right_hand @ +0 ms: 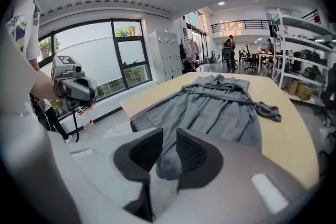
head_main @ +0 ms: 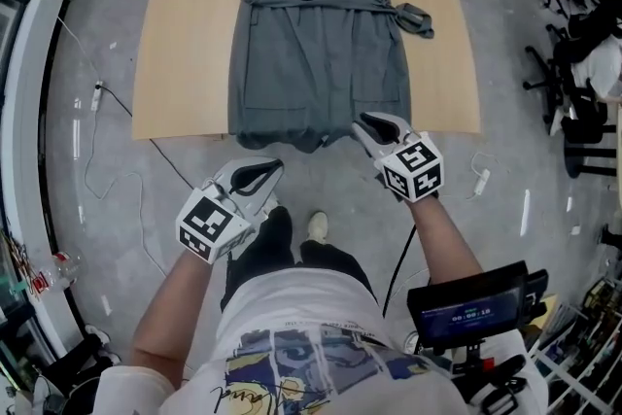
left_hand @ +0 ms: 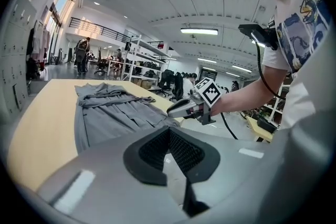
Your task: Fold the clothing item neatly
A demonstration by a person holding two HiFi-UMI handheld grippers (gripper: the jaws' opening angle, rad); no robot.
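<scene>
While grey floor [head_main: 97, 24] lies open on both sides of the wooden table [head_main: 185, 34], black chairs [head_main: 569, 63] crowd the far right. The grey dress [head_main: 316, 53] lies flat along the table's middle, its hem just over the near edge (belt end [head_main: 416, 17] trailing right). The right gripper [head_main: 365, 123] sits at that hem, jaws narrowly apart, clamping nothing. The left gripper [head_main: 270, 168], jaws together and empty, hovers off the table, with a white cable [head_main: 97, 102] well to its left.
</scene>
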